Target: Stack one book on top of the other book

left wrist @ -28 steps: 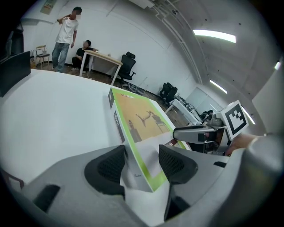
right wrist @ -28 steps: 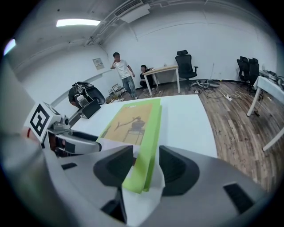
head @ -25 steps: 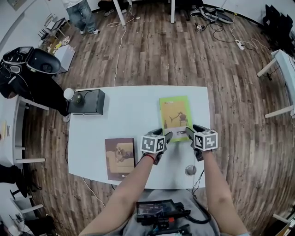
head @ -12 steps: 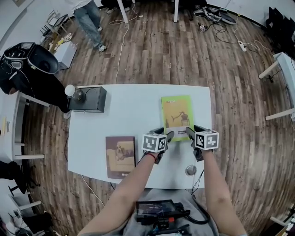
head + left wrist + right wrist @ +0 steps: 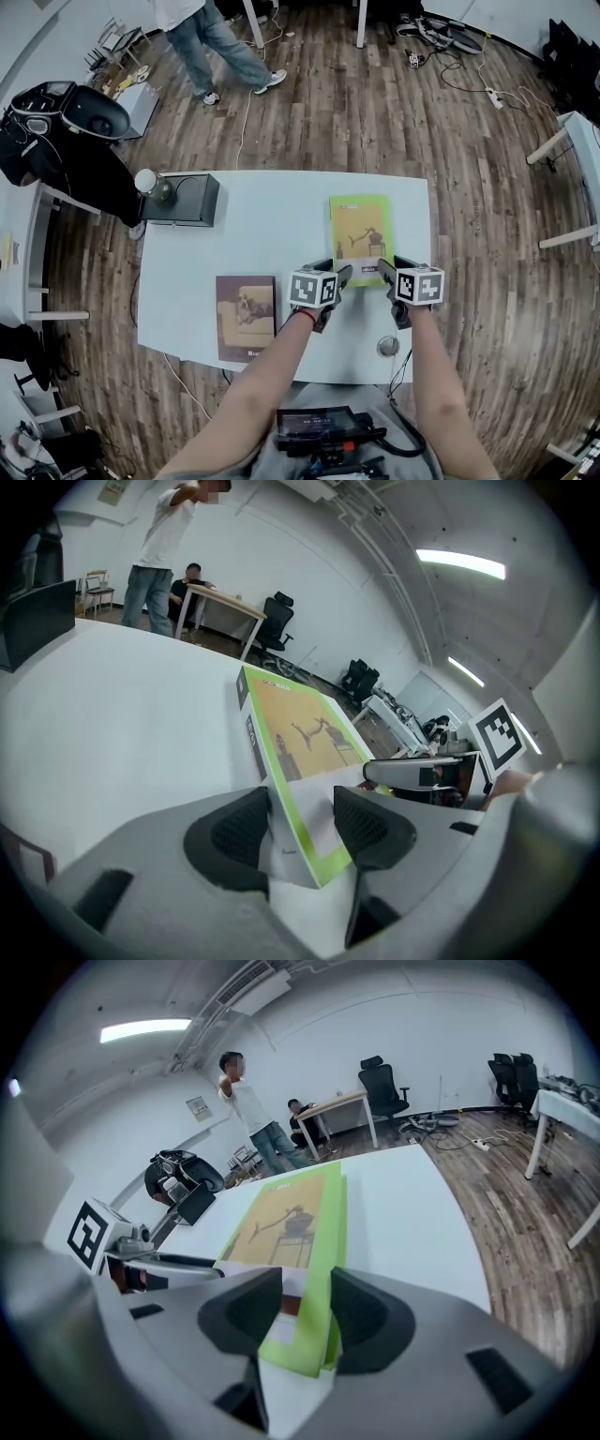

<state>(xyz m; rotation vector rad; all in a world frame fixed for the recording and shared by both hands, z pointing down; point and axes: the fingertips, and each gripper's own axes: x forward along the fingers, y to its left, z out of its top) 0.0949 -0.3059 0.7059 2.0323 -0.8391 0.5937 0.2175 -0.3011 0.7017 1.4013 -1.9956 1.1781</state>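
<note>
Pinching green book: left tongs, right tongs; brown book head-view only.

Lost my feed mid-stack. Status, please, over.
Left gripper and right gripper each clamped on a near corner of green book. It lies on table, brown book apart to its left. Nothing between them.

2 books counted on tabletop: green book, brown book. 2 grippers seen: left hand-held gripper, right hand-held gripper. Also spotted: 1 black box, 1 white ball, 1 small round disc.
</note>
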